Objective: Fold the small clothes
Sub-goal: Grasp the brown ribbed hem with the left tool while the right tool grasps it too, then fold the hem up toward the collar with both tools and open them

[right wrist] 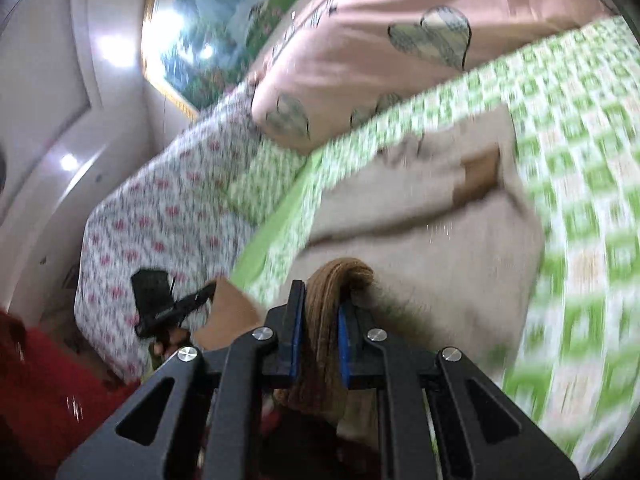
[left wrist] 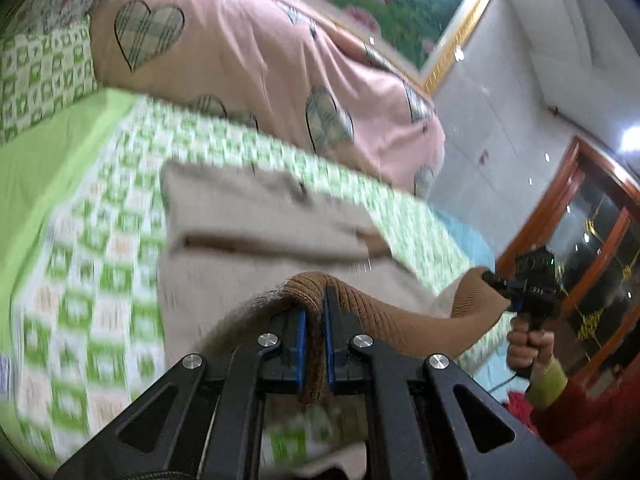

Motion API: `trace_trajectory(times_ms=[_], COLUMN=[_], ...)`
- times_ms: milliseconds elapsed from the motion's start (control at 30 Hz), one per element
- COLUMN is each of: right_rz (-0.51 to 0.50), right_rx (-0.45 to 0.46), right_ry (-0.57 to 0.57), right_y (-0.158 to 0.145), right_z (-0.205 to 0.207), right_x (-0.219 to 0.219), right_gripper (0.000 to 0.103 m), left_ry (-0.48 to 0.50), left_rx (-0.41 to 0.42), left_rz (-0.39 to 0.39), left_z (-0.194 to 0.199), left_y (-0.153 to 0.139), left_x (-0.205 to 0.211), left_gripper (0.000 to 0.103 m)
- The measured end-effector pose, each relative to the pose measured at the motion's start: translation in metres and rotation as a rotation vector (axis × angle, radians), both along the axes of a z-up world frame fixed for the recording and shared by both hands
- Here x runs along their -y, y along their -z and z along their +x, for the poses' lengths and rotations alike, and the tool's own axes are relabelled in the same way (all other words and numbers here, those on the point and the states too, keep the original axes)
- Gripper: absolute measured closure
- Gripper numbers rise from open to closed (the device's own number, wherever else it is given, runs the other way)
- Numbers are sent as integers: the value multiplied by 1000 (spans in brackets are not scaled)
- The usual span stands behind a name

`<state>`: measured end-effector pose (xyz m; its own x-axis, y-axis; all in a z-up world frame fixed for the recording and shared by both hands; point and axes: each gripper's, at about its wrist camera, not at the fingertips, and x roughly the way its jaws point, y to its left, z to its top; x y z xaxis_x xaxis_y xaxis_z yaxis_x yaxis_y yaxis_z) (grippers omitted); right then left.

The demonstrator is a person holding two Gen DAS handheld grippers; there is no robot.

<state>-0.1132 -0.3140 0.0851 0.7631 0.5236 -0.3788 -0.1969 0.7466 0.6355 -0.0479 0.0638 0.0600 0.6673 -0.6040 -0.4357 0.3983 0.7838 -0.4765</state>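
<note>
A small beige sweater [left wrist: 256,232] with a brown ribbed hem lies on the green checked bedsheet [left wrist: 80,272]. Its sleeves are folded across the body. My left gripper [left wrist: 315,300] is shut on the brown ribbed hem [left wrist: 308,284] and holds it lifted. My right gripper [right wrist: 322,300] is shut on another part of the same brown hem [right wrist: 340,276], above the sweater body [right wrist: 432,232]. The right gripper also shows in the left wrist view [left wrist: 496,280], pinching the hem's other end. The left gripper shows in the right wrist view [right wrist: 204,294]. Both views are motion-blurred.
A pink quilt with plaid hearts [left wrist: 240,48] is piled at the back of the bed. A floral pillow [right wrist: 160,224] lies beside it. A framed landscape picture [left wrist: 404,4] hangs on the wall. A wooden cabinet [left wrist: 592,248] stands to the right.
</note>
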Motion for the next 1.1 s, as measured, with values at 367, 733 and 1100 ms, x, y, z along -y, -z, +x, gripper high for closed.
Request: trace_trajectory(times_ms=[367, 733, 1100], right_rz=[3, -82, -144], right_rx=[-23, -131, -277], right_ry=[150, 237, 307], right_y=[-4, 17, 59], right_z=[127, 198, 253], right_x=[43, 69, 93], right_gripper=[87, 87, 87], left_ry=[-105, -124, -185], left_rx=[-14, -87, -197], left_rz=[-28, 6, 56], left_z=[129, 225, 289], left_y=[2, 24, 70], left_x=[-11, -3, 1], left_gripper=[97, 97, 97])
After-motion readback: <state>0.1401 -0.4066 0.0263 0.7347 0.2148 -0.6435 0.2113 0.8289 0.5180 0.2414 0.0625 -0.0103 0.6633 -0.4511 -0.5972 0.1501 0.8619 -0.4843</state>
